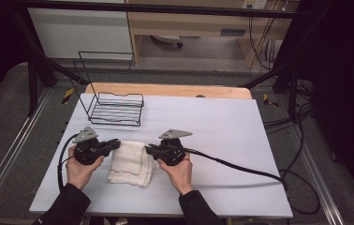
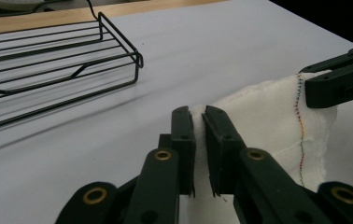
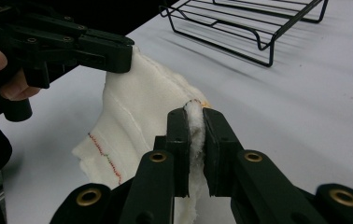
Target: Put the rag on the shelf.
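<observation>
White tabletop (image 1: 222, 131): towel (image 1: 129, 164) near front edge, wire rack (image 1: 117, 108) behind it. Left gripper (image 2: 199, 122) clamps its left corner, right gripper (image 3: 194, 120) clamps the right corner, both lifted.

The high view is looking forward and down from above the person's side, taking in the whole white bench (image 1: 212, 126), the wire rack (image 1: 117, 110) at its far left and the floor beyond. The left gripper view is riding low and close behind its own fingers (image 2: 184, 135), facing across the bench toward the rack (image 2: 58, 60), with the other gripper's fingers (image 2: 338, 84) entering at the right edge. The right gripper view is sitting equally near its fingers (image 3: 179, 135), facing the opposite way, with the other gripper (image 3: 62, 46) at upper left. All three views are sharing the white cloth (image 1: 130, 163) and the rack.
</observation>
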A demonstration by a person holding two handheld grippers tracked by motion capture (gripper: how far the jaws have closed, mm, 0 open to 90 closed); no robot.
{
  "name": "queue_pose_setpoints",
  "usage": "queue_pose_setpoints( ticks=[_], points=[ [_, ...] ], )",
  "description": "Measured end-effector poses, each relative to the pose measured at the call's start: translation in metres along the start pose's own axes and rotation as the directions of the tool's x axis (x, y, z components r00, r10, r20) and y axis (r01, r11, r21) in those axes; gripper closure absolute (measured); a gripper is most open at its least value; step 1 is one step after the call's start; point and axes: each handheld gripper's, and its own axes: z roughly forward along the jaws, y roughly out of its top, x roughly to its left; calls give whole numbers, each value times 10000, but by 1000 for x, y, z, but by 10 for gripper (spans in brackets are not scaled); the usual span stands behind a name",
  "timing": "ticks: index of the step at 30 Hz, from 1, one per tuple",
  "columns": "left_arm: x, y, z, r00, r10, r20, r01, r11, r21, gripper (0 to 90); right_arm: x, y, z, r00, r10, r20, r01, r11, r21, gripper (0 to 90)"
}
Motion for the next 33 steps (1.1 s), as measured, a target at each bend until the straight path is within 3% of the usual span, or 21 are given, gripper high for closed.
queue_pose_setpoints(
  ticks=[4, 15, 33],
  points=[
    [-1, 2, -5, 10000, -55, -36, 54, 9997, -244, 825, 5, 7, -4, 9995, -301, 22, 301, 9992, -260, 821],
    [-9, 11, -18, 10000, 80, -13, -80, 9964, -840, 826, 8, 15, -15, 9987, -511, 34, 512, 9957, -768, 822],
    [-14, 25, -37, 9996, 223, -158, -245, 9867, -1609, 828, 20, 36, -29, 9932, -1160, 128, 1166, 9815, -1519, 825]
  ],
)
